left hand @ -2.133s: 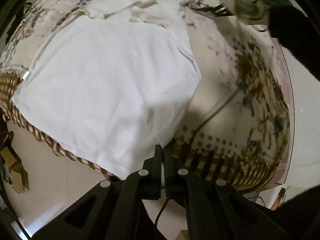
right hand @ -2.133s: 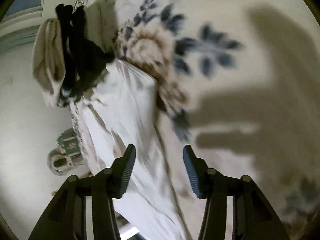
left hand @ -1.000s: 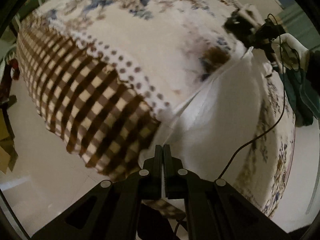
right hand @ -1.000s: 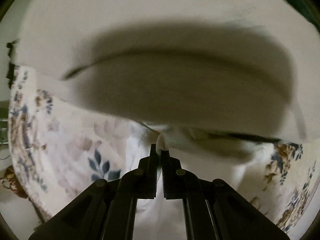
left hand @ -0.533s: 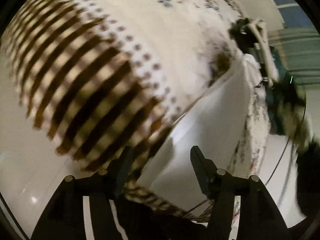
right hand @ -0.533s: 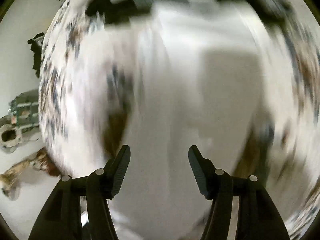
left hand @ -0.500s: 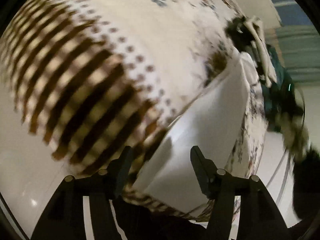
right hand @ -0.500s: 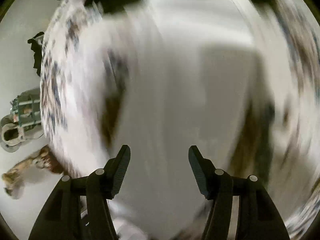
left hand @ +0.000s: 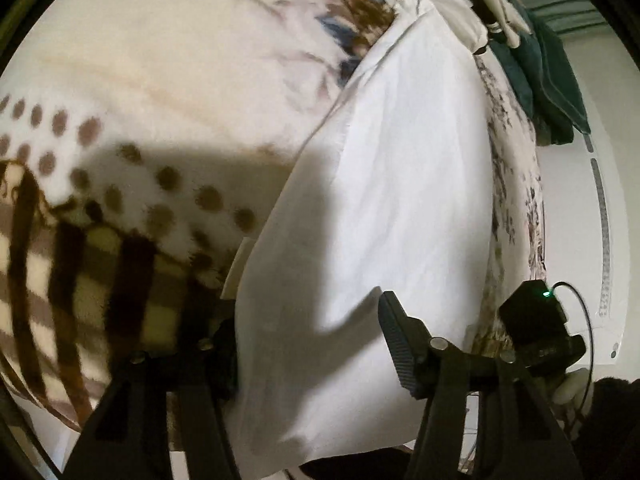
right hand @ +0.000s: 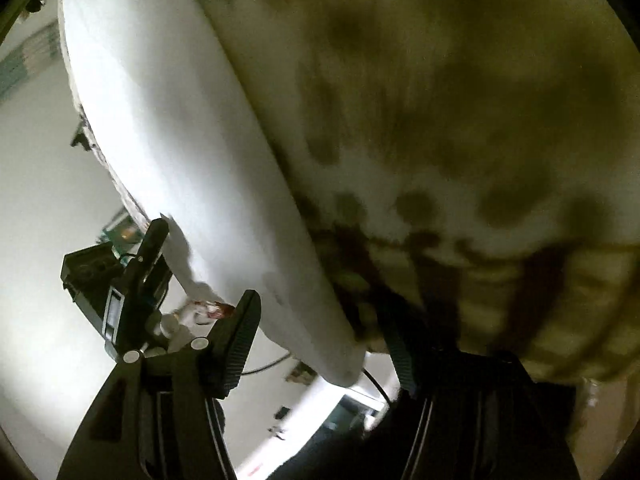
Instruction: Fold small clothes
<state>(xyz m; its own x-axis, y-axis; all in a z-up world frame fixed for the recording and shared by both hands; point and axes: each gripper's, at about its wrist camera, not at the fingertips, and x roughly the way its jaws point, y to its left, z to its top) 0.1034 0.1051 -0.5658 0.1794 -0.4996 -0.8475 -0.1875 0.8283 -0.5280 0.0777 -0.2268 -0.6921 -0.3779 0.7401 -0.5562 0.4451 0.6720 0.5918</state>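
A white garment (left hand: 400,184) lies folded in a long strip on the patterned blanket (left hand: 168,80). My left gripper (left hand: 308,344) is open, its jaws straddling the garment's near end; the left finger is partly hidden under the cloth edge. In the right wrist view the same white garment (right hand: 172,152) runs diagonally, and my right gripper (right hand: 324,340) is open around its near end at the blanket's edge. The left gripper also shows in the right wrist view (right hand: 132,280), beside the garment.
The blanket has a brown checked border (left hand: 92,280) and floral print. Dark green cloth (left hand: 548,80) lies at the far end of the bed. The white floor (right hand: 48,200) lies beyond the bed edge. The right gripper's body (left hand: 536,320) sits close on the right.
Both grippers, shut on the garment a second ago, opened and let it go. Both have since moved to the folded strip's near end and now straddle it.
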